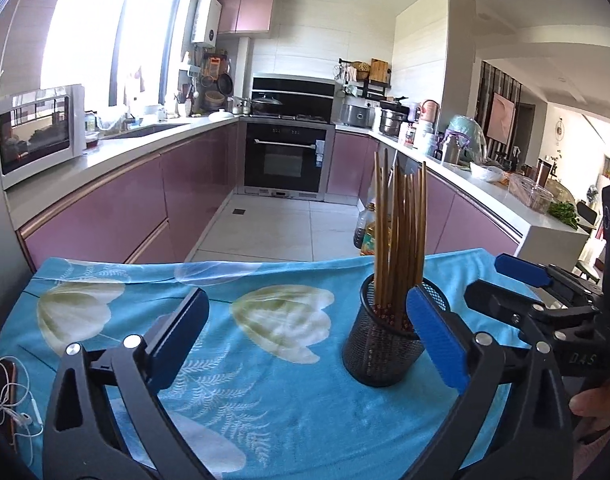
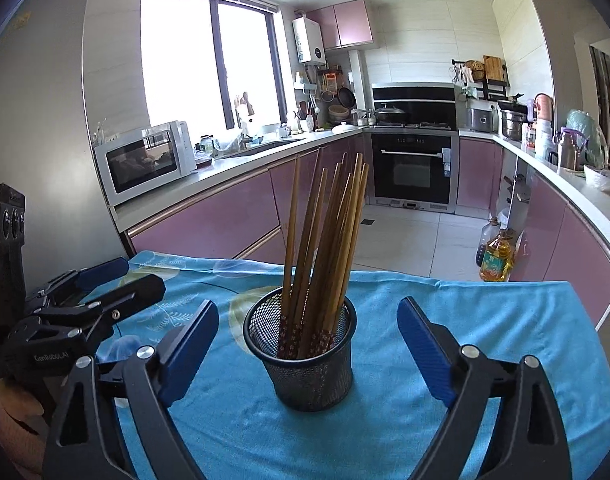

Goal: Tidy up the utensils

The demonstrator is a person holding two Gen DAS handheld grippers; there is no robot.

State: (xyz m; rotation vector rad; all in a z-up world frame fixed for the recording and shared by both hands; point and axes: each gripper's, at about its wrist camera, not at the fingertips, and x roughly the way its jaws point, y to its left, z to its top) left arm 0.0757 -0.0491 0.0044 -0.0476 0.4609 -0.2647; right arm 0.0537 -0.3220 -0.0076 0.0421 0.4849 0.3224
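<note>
Chopsticks [image 2: 325, 236], a bundle of brown wooden ones with patterned dark-red ends down, all stand inside the black mesh cup [image 2: 305, 376], leaning and fanned toward the kitchen side. Mesh cup sits upright on the blue floral cloth [image 2: 485, 320], roughly mid-cloth. No loose chopsticks or other utensils visible on the cloth around the cup in either view, so collecting looks done or nearly done; judging from this alone, what may remain is straightening the bundle or moving the cup, can't tell which.

Right gripper [image 2: 308, 332] hangs on the near side of the cup, jaws spread wide with the cup centred between them, pads apart from the mesh, holding nothing. Left gripper [image 1: 308, 314] is also spread wide and empty, offset left of the cup; its right pad overlaps the cup rim in the left wrist view, contact unclear.

Beside the cloth's near-left corner, white earphones [image 1: 9, 408] lie on a phone, partly cut off. Beyond the cup: purple cabinets, microwave [image 2: 145, 160] on the counter, oven [image 2: 415, 168] at the far wall, oil bottle [image 2: 495, 258] on the floor.
</note>
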